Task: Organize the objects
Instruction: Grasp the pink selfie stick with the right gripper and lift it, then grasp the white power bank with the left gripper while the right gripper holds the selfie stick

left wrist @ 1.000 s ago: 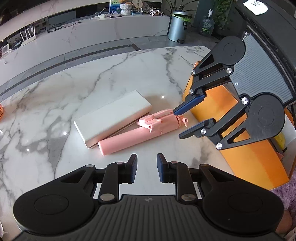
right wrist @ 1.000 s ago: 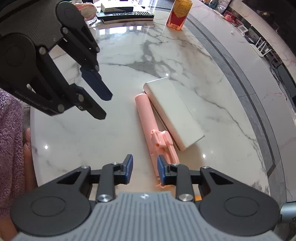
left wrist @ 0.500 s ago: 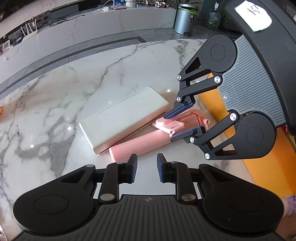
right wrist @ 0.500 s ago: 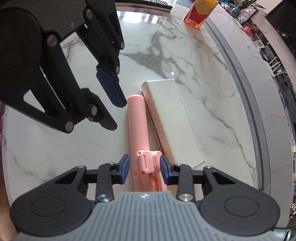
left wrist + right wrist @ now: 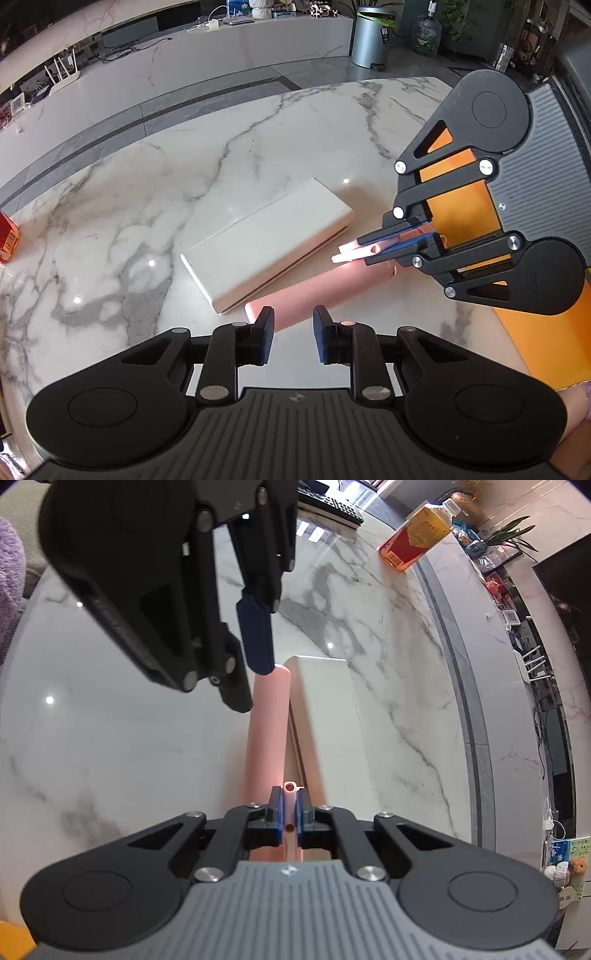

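Pink selfie stick (image 5: pixel 267 716), apparently resting on the surface (image 5: pixel 155 192), is clamped by the right hand-held gripper (image 5: pixel 290 805); the left hand-held gripper (image 5: pixel 293 334) is held slightly apart, empty

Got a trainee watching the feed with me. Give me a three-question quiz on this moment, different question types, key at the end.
1. True or false: the right gripper is shut on the clip end of the pink selfie stick.
2. Multiple choice: the white box lies (A) on top of the stick, (B) alongside it, (C) in the orange bin.
3. Fill in: the left gripper holds ____.

Key: 1 true; 2 B; 3 nothing, its jaws stand slightly apart above the stick's free end on the marble table.
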### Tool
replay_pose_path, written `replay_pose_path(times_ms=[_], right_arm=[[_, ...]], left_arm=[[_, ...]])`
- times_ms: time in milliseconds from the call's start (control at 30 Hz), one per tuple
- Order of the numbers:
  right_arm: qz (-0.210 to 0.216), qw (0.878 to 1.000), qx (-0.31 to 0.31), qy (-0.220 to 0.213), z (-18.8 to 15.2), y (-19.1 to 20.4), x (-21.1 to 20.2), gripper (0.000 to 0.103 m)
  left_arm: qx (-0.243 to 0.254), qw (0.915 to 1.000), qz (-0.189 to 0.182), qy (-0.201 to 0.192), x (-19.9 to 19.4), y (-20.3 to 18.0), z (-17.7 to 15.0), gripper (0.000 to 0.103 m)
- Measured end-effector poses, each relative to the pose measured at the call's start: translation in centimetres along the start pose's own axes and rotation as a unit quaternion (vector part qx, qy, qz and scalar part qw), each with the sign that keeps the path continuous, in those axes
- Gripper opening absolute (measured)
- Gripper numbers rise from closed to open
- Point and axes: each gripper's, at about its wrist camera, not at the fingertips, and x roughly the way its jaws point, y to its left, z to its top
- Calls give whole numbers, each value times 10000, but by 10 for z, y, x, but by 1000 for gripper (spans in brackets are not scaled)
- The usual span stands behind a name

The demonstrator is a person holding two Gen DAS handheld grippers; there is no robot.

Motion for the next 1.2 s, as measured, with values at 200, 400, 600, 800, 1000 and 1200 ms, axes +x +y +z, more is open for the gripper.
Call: replay_pose_path(times_ms=[200, 400, 600, 800, 1000, 1200], right_arm=[[-231, 9995, -160, -165, -4, 0, -33, 6], [-644, 9974, -266, -178, -14, -16, -86, 6], [-912, 9958, -65, -89, -38, -32, -142, 6], [-907, 9954, 206, 241, -85, -26, -166, 6], [-774, 9941, 507, 561, -141, -6, -173, 6], [-553, 9946, 595, 651, -169, 4, -160, 6]], left_arm=[[432, 9990, 117, -21, -21, -4, 2, 28], [1042, 9942, 270, -56, -26, -16, 12, 43], [2295, 9719, 529, 42, 0, -41, 25, 60], [3126, 9472, 645, 289, 42, -61, 33, 65], [3476, 9319, 849, 590, 85, -57, 37, 74], [3442, 9319, 624, 962, 107, -44, 56, 77]])
